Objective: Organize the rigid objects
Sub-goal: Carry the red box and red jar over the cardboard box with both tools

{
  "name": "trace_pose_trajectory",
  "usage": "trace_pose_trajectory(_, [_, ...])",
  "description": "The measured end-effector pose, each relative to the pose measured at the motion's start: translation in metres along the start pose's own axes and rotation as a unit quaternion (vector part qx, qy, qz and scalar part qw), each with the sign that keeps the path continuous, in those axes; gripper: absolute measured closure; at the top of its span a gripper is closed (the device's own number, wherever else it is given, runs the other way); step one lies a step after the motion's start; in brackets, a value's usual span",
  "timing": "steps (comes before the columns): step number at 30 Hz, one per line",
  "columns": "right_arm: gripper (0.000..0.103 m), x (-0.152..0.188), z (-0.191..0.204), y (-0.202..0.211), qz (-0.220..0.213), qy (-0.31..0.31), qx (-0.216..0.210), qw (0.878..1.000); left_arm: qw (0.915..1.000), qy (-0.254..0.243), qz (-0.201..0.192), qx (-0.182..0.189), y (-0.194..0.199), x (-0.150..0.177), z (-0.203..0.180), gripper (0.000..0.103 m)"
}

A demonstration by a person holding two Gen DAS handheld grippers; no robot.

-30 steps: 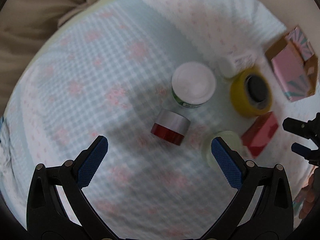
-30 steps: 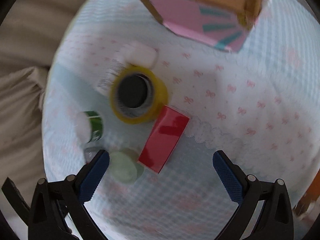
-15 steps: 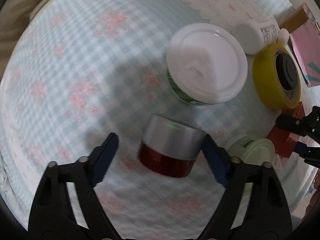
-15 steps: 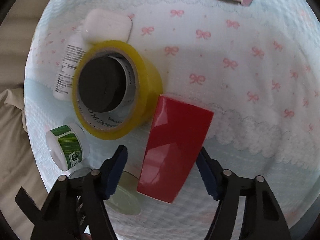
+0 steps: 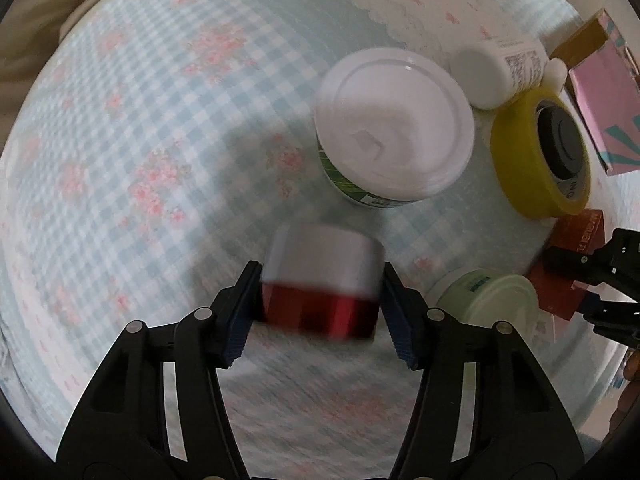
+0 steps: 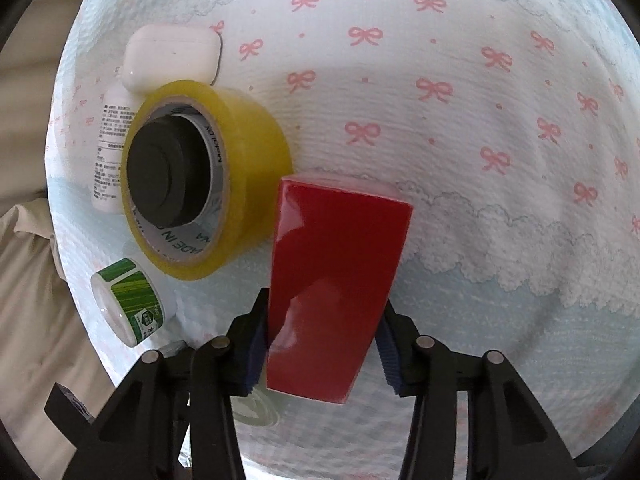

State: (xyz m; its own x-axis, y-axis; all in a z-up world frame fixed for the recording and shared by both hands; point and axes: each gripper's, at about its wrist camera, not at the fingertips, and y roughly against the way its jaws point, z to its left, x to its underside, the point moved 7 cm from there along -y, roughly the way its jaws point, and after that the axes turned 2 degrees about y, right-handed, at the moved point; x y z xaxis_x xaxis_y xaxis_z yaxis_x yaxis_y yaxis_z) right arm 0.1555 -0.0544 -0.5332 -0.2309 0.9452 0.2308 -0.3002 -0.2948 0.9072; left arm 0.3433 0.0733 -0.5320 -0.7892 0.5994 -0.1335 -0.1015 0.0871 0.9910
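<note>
My left gripper point(image 5: 320, 312) is shut on a small red jar with a silver lid point(image 5: 320, 288) that lies on its side on the checked cloth. My right gripper point(image 6: 320, 344) is shut on the near end of a red box point(image 6: 336, 276); the box also shows in the left wrist view point(image 5: 576, 236), with the right gripper point(image 5: 592, 280) at the right edge. A white-lidded green tub point(image 5: 394, 132) stands behind the jar. A pale green jar point(image 5: 492, 304) sits right of my left fingers.
A yellow tape roll point(image 6: 208, 184) with a black core lies left of the red box, also in the left wrist view point(image 5: 540, 160). Behind it are a white bottle point(image 6: 110, 148) and a white earbud case point(image 6: 172, 56). A pink box point(image 5: 604, 100) sits far right.
Both grippers moved down and forward and closed: the left onto the red jar, the right onto the red box. Both were open a second ago.
</note>
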Motion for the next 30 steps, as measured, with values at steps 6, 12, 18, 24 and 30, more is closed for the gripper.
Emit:
trace_pose_trajectory(6, [0.061,0.000,-0.014,0.019,-0.004,0.003,-0.020,1.000,0.9994,0.027,-0.020,0.008,0.026,0.013,0.009,0.052])
trace_pose_trajectory(12, [0.062,0.006,-0.025,0.048,-0.012,0.029,-0.040,0.999,0.9973,0.059,-0.040,0.016,0.064,0.031,0.016,0.052])
trace_pose_trajectory(18, [0.062,0.015,-0.029,0.098,-0.026,0.078,-0.076,0.994,0.9938,0.072,-0.082,0.020,0.134,0.041,0.004,0.052])
trace_pose_trajectory(24, [0.062,0.022,-0.031,0.171,-0.055,0.138,-0.103,0.984,0.9878,0.081,-0.128,0.035,0.205,0.024,-0.031,0.052])
trace_pose_trajectory(30, [0.062,0.033,-0.026,0.253,-0.089,0.218,-0.108,0.966,0.9792,0.087,-0.171,0.066,0.263,0.007,-0.080,0.052])
